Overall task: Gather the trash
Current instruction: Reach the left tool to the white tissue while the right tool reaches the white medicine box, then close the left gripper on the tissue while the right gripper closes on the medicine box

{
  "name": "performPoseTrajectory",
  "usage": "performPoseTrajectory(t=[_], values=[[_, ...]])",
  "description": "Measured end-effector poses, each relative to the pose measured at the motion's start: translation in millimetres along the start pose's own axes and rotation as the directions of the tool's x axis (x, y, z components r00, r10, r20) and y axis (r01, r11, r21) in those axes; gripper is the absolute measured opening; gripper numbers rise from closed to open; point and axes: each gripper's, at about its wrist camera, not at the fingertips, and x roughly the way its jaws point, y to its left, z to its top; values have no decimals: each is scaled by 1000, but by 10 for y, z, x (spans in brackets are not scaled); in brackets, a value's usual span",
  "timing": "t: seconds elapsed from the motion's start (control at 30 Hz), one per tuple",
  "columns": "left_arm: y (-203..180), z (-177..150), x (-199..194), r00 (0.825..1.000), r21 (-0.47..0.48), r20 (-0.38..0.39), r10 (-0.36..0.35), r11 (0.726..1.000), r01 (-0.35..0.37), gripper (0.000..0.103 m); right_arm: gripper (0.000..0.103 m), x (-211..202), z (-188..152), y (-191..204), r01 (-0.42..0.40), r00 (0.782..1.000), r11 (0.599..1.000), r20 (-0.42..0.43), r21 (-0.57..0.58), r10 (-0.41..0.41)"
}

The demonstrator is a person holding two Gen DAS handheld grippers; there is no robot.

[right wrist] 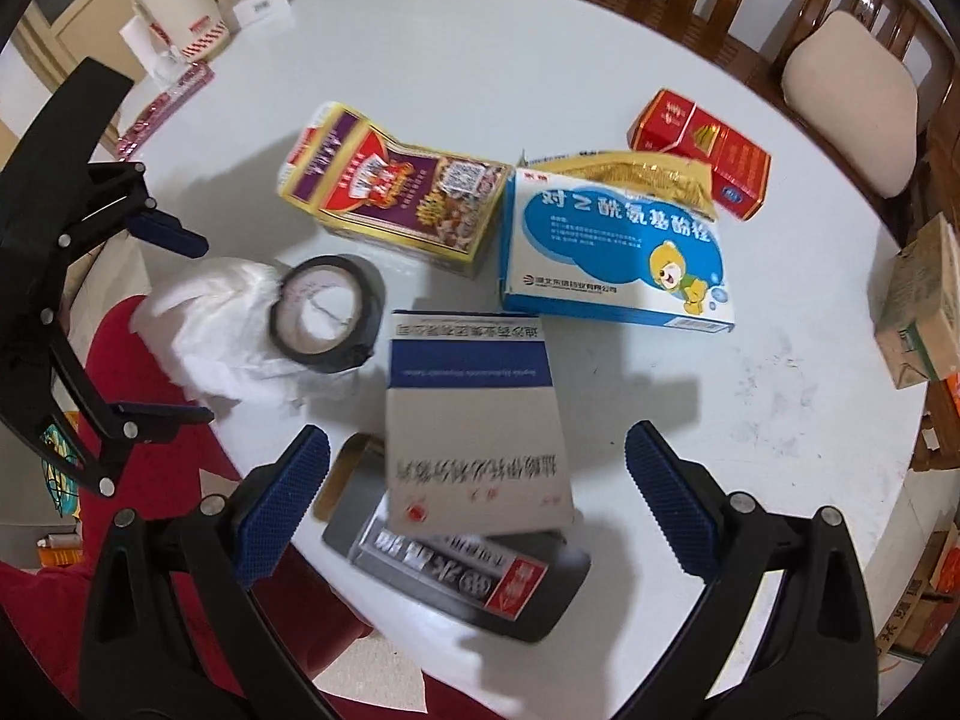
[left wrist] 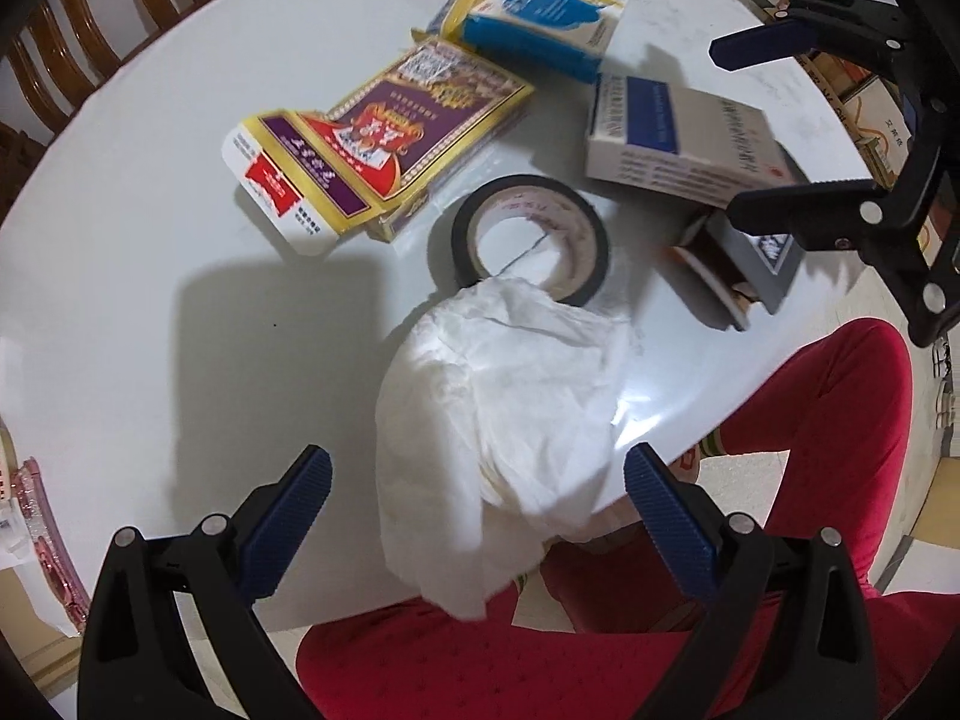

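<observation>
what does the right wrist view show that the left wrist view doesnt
Only the right wrist view: a white electric kettle at the far table edge and a beige chair cushion.
Only the left wrist view: the person's red trouser leg running down below the table edge.
Both: crumpled white tissue, black tape roll, grey-and-blue medicine box, purple-and-gold carton, both grippers with jaws open.

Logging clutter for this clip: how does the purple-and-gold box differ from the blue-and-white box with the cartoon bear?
The purple-and-gold box has an end flap hanging open; the blue-and-white box looks closed. The purple-and-gold box carries ornate red and gold artwork, while the blue-and-white box shows a yellow bear. Only the blue-and-white box has a gold wrapper lying against it. Both lie flat on the white table, ungripped.
</observation>
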Motion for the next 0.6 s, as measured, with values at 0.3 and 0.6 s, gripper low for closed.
performPoseTrajectory(t=[0.3, 0.6], values=[[-13, 33, 149, 999, -21, 24, -31, 999, 31, 94, 89, 193, 122, 2, -6, 1000, 1000, -27, -14, 6], [212, 79, -60, 999, -53, 53, -1, 999, 3, 55, 61, 268, 162, -111, -55, 998, 998, -42, 44, 57]])
